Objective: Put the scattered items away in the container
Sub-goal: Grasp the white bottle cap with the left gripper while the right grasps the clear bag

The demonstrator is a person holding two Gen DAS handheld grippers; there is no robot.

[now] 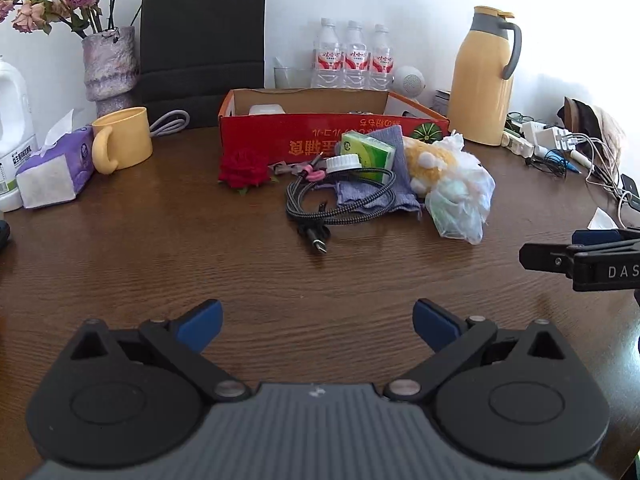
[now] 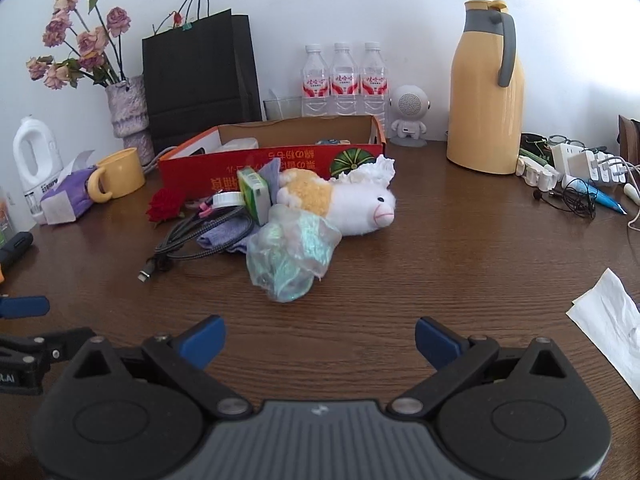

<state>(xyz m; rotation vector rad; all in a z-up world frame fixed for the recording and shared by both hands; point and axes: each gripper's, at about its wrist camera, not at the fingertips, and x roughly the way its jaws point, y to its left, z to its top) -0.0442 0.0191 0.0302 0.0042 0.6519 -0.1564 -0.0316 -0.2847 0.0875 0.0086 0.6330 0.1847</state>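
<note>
A red cardboard box (image 1: 332, 136) (image 2: 280, 160) stands open at the back of the brown table. In front of it lies a heap: a red fabric rose (image 1: 244, 170) (image 2: 164, 206), a braided black cable (image 1: 340, 204) (image 2: 192, 240), a white lid (image 1: 344, 163) (image 2: 228, 199), a green carton (image 1: 368, 152) (image 2: 256, 192), a purple cloth (image 1: 384, 184) (image 2: 228, 236), a yellow-and-white plush toy (image 1: 428, 160) (image 2: 340, 204) and a clear plastic bag (image 1: 460, 200) (image 2: 292, 256). My left gripper (image 1: 318, 326) is open over bare table, short of the heap. My right gripper (image 2: 320, 344) is open too, nothing between its fingers.
A yellow mug (image 1: 120, 142) (image 2: 118, 180), tissue pack (image 1: 56, 172) and vase (image 1: 108, 68) stand at the left. A yellow jug (image 1: 484, 80) (image 2: 486, 92), water bottles (image 2: 344, 80), a black bag (image 1: 204, 44), a white speaker (image 2: 408, 118), chargers and cables (image 2: 576, 176) and a white paper (image 2: 612, 320) fill back and right.
</note>
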